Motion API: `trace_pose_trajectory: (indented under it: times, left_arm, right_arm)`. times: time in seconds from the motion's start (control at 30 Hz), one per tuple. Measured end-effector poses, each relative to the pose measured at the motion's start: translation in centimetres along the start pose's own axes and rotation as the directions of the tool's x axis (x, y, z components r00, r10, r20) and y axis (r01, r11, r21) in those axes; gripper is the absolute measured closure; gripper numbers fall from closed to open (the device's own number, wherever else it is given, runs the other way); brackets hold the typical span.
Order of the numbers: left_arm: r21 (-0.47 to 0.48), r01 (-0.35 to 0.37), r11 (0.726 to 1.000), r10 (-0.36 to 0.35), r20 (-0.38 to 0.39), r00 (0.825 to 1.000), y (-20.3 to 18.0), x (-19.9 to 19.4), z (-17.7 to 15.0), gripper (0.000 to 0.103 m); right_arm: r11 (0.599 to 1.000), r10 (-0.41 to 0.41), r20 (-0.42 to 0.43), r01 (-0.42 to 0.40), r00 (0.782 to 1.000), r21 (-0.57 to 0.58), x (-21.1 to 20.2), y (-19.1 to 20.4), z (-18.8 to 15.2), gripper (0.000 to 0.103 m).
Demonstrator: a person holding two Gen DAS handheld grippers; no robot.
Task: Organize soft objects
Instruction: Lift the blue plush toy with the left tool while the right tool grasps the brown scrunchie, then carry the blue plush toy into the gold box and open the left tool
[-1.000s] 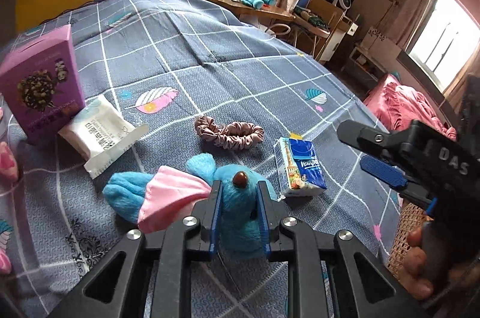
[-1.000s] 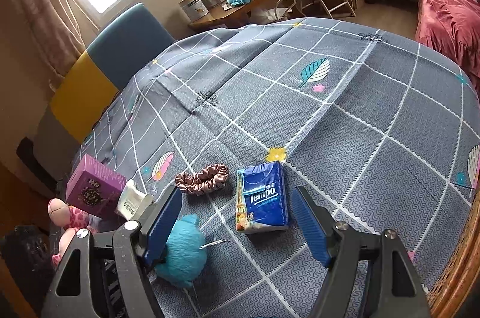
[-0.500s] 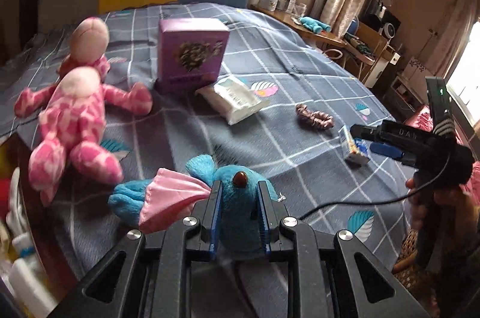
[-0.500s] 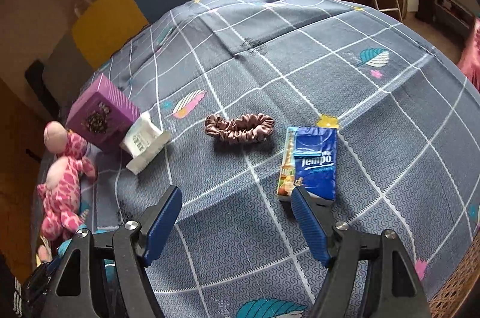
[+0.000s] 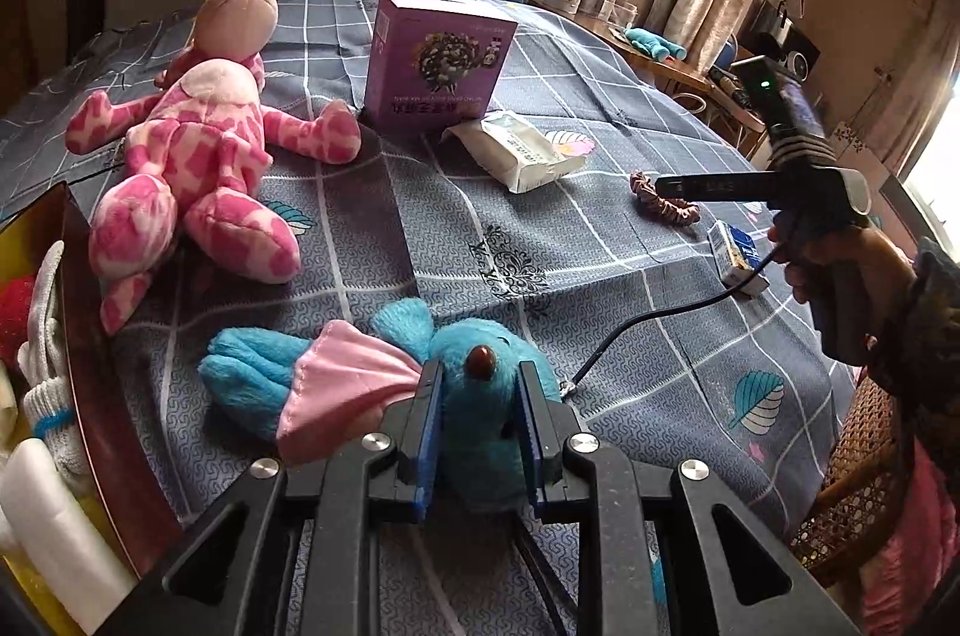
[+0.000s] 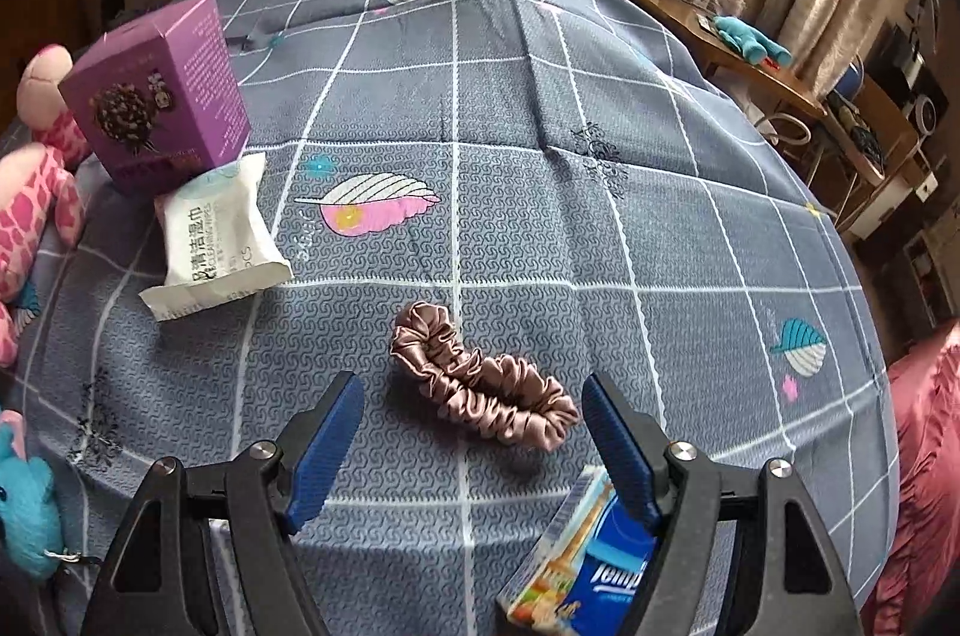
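Left hand-held gripper (image 5: 478, 429) pinches blue plush (image 5: 480, 396) near counter (image 5: 600, 288) edge; right hand-held gripper (image 6: 472, 435) spread over scrunchie (image 6: 480, 387).

Two black handheld grippers with blue finger pads.
The left gripper (image 5: 480, 414) has black angular arms with triangular cut-outs, silver screws at the joints and ribbed blue pads (image 5: 428, 432). The right gripper (image 6: 474, 432) is built alike; from outside it shows white lettering, a green light on top and a black cable below, gripped by a bare hand (image 5: 840, 270) in a dark patterned sleeve.
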State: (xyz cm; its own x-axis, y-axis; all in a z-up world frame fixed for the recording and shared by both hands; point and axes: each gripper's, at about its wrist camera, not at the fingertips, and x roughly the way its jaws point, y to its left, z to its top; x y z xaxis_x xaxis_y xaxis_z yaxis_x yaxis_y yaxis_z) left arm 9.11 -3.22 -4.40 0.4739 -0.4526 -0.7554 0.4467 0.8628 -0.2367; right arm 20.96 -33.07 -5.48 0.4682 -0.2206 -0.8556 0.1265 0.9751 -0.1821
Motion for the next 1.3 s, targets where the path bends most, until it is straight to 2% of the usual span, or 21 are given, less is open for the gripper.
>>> trace_pose_trajectory:
  times: [0.1,0.2,0.23,0.27,0.33,0.4,0.53,0.6,0.67,0.73,0.83,0.9,1.1,1.3]
  left_arm:
    - [-0.015,0.001,1.000,-0.001,-0.002,1.000,0.3,0.1,0.1,0.079]
    - [-0.016,-0.003,1.000,0.003,0.000,1.000,0.3,0.1,0.0,0.079]
    - [-0.018,-0.003,1.000,0.003,0.000,1.000,0.3,0.1,0.0,0.079]
    - [-0.017,-0.004,1.000,0.004,0.001,1.000,0.2,0.2,0.0,0.079]
    - [-0.019,-0.004,1.000,0.004,0.004,1.000,0.3,0.1,0.0,0.079]
    - [-0.026,-0.002,1.000,0.002,0.005,1.000,0.4,0.2,0.0,0.079]
    - [-0.031,-0.007,0.999,0.007,0.012,1.000,0.3,0.2,-0.1,0.079]
    - [-0.028,-0.014,1.000,0.014,0.017,1.000,0.2,0.1,-0.2,0.079]
    - [-0.026,-0.019,0.999,0.020,0.020,1.000,0.1,0.1,-0.2,0.079]
    - [-0.025,-0.022,0.999,0.023,0.022,0.999,0.0,0.0,-0.2,0.079]
    - [-0.019,-0.031,0.999,0.032,0.023,0.999,-0.2,-0.1,-0.3,0.079]
    - [-0.015,-0.038,0.999,0.038,0.027,0.999,-0.3,-0.4,-0.3,0.079]
    - [0.010,-0.073,0.997,0.072,0.048,0.996,-1.0,-1.5,-0.4,0.079]
    - [0.009,-0.096,0.995,0.095,0.080,0.992,-1.4,-3.2,-0.1,0.079]
  right_arm:
    - [0.999,-0.022,-0.015,0.022,1.000,-0.048,1.5,0.2,0.4,0.027]
    - [0.998,-0.008,-0.049,0.005,0.999,-0.062,2.8,-0.1,0.6,0.028]
    - [0.998,0.013,-0.065,-0.017,0.998,-0.060,3.2,-0.3,0.6,0.041]
    - [0.997,0.036,-0.085,-0.041,0.996,-0.058,3.6,-0.4,0.5,0.066]
    - [0.997,0.035,-0.075,-0.039,0.997,-0.060,3.4,-0.3,0.4,0.080]
    - [0.997,0.044,-0.051,-0.046,0.998,-0.056,2.5,-0.2,0.3,0.086]
    - [0.996,0.052,-0.002,-0.052,0.999,-0.073,-0.2,1.3,-0.1,0.086]
    - [0.990,0.124,-0.010,-0.125,0.992,-0.066,-1.4,2.5,-0.6,0.086]
    - [0.976,0.212,-0.047,-0.214,0.976,-0.049,-2.1,3.9,-1.5,0.086]
    - [0.963,0.250,-0.080,-0.257,0.965,-0.078,-2.2,6.1,-2.9,0.086]
    - [0.955,0.234,-0.136,-0.254,0.963,-0.153,-1.5,8.9,-4.7,0.085]
    - [0.956,0.191,-0.124,-0.213,0.974,-0.204,-1.4,9.9,-5.1,0.084]
    - [0.953,0.258,-0.140,-0.276,0.956,-0.128,-0.7,8.6,-4.9,0.081]
    - [0.950,0.249,-0.123,-0.267,0.961,-0.161,-0.6,8.5,-5.2,0.081]
